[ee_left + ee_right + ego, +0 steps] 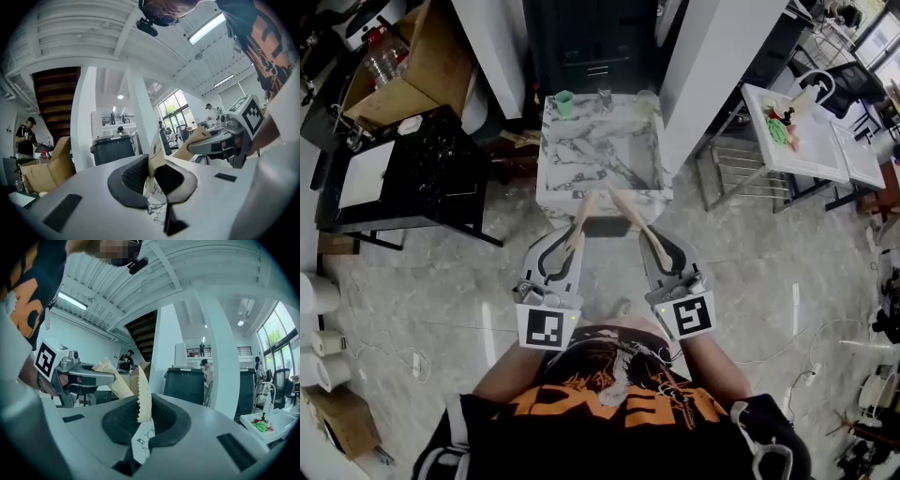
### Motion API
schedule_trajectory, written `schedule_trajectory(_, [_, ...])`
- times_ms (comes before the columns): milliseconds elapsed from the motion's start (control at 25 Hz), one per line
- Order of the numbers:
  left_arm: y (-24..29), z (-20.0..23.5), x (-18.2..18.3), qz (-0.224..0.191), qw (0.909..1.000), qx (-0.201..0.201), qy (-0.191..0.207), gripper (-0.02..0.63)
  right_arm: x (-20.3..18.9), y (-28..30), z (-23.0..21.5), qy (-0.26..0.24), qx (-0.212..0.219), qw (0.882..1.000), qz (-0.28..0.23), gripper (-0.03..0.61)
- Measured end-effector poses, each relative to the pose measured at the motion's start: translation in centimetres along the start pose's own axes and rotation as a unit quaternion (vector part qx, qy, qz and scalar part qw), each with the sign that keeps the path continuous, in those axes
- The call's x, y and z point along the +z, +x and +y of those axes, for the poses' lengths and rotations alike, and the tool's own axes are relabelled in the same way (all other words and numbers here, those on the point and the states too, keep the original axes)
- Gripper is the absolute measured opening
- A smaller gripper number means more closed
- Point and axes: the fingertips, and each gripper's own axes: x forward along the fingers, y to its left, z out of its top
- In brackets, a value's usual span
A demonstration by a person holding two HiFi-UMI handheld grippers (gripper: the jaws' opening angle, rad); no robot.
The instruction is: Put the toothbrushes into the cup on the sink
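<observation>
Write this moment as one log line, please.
left gripper: shut on left toothbrush | right gripper: shut on right toothbrush | cup: far left of sink

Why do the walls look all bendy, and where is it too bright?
Left gripper view: the wide lens bows the white pillar and blacks out the corners, and the window glares. Right gripper view: same bending; the ceiling lamp shines brightest. Head view: sharp, evenly lit.

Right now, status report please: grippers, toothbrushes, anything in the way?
Left gripper shut on left toothbrush. Right gripper shut on right toothbrush. Both at sink's near edge; green cup on its far edge. Nothing seen in the way.
</observation>
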Motion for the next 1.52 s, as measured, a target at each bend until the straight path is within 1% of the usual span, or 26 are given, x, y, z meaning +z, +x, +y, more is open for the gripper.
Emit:
schedule_trajectory(240, [1.3,-1.1,0.3,0.002,1.0,0.004,0.0,0.046,0.0,-0.6,-1.3,0.002,0.011,1.0,-0.01,0.041])
schedule_trajectory(360, [2.1,-2.1,1.1,-0.004,1.0,0.006,0.004,0.046,0.0,-1.3,-2.3,-0.002,0.015,1.0,-0.013,0.043])
schedule_trajectory(760, [4.8,-7.3,3.7,-0.017,0.9997,0.011,0.013,0.046,-0.8,-5.7,-7.6,-0.01,0.011,1.0,-0.017,0.043])
schedule_trajectory(880, [4.9,-8.3,4.2,-0.012,0.9997,0.012,0.019,0.046,-0.9,-6.6,-8.3,-0.003,0.013,1.0,-0.024,0.043])
schedule_trajectory(960, [4.9,-8.3,4.4,-0.009,0.9996,0.018,0.02,0.046,-1.0,-6.8,-8.6,0.001,0.015,1.0,-0.026,0.043])
schedule_trajectory(1160, [5.3,-8.0,5.4,-0.008,0.9988,0.025,0.041,0.046,-0.8,-6.6,-9.2,0.002,0.022,0.999,-0.035,0.042])
schedule_trajectory(1320, [5.8,-8.0,5.5,-0.013,0.9989,0.028,0.034,0.046,-0.6,-6.5,-9.3,-0.003,0.025,0.999,-0.036,0.043])
schedule_trajectory(1520, [6.5,-7.2,5.5,-0.023,0.9986,0.03,0.036,0.046,-0.7,-5.4,-9.9,-0.007,0.024,0.999,-0.031,0.043])
